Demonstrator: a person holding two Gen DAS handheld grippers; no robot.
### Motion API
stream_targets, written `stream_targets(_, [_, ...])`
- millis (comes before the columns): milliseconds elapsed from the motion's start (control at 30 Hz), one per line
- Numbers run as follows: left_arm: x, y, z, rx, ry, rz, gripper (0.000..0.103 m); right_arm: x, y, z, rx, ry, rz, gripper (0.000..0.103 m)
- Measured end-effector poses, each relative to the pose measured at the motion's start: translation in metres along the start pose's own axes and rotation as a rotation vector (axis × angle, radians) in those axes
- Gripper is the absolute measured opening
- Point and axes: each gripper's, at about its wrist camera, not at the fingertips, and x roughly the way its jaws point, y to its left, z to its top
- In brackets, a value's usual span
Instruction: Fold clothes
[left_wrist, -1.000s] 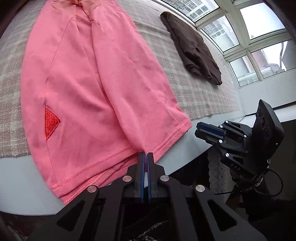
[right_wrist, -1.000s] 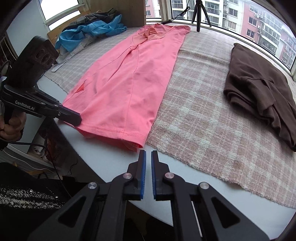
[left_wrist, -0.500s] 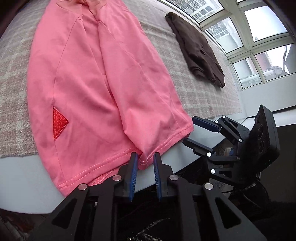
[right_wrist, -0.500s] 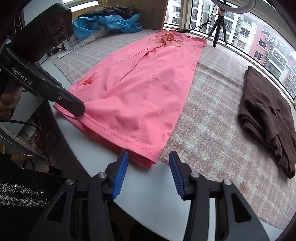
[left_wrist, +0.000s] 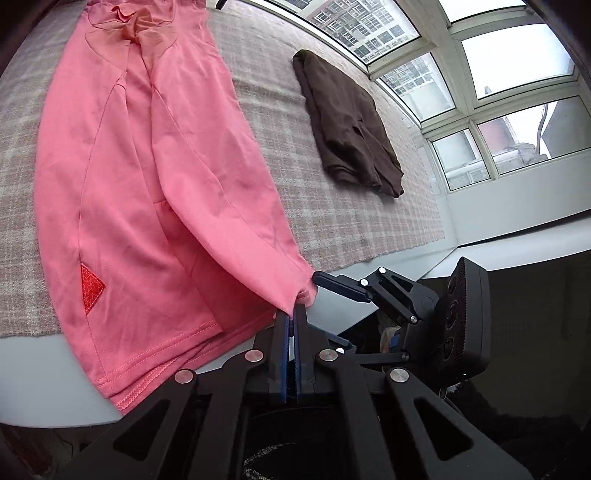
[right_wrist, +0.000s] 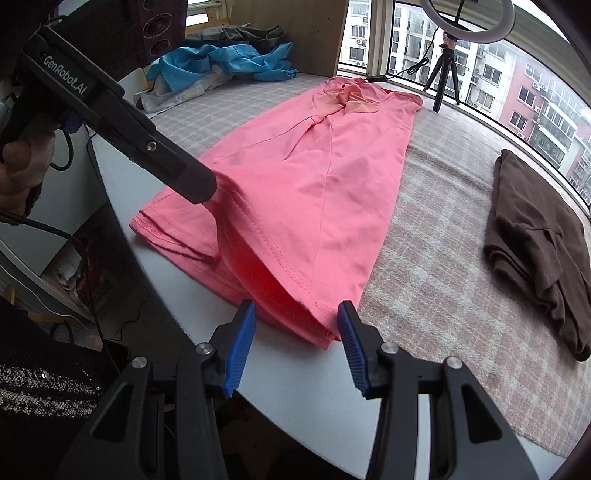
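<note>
A pink shirt (left_wrist: 147, 192) lies lengthwise on the plaid cloth, its hem hanging over the near table edge; it also shows in the right wrist view (right_wrist: 317, 177). My left gripper (left_wrist: 292, 314) is shut on the shirt's upper hem layer and lifts it slightly; it appears in the right wrist view (right_wrist: 192, 184) at the hem. My right gripper (right_wrist: 295, 321) is open, its blue pads either side of the hem's right corner, not closed on it. In the left wrist view the right gripper (left_wrist: 332, 310) sits just right of the pinched fabric.
A folded brown garment (right_wrist: 535, 236) lies on the plaid cloth (right_wrist: 443, 229) to the right. A pile of blue and grey clothes (right_wrist: 229, 62) sits at the far left. A tripod with a ring light (right_wrist: 447, 62) stands by the window. The white table edge (right_wrist: 295, 387) is near.
My left gripper opened, then shut on the hem and raised it. My right gripper went from nearly shut to wide open and moved in around the hem's right corner.
</note>
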Motion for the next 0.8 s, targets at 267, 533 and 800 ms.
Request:
stream_targets(267, [-0.002,0.007,-0.005,0.002,0.009,0.023,0.001,0.005,-0.016,-0.009,0.080,0.004,0.004,0.040])
stream_targets(533, [0.028,0.018,-0.024,0.034,0.068,0.095,0.002,-0.007,-0.034,-0.021,0.169,-0.017,-0.013,0.005])
stream_targets(800, [0.032,0.031,-0.037,0.053,0.101,0.193,0.003,-0.004,-0.023,-0.029,0.132,0.057,-0.066,0.005])
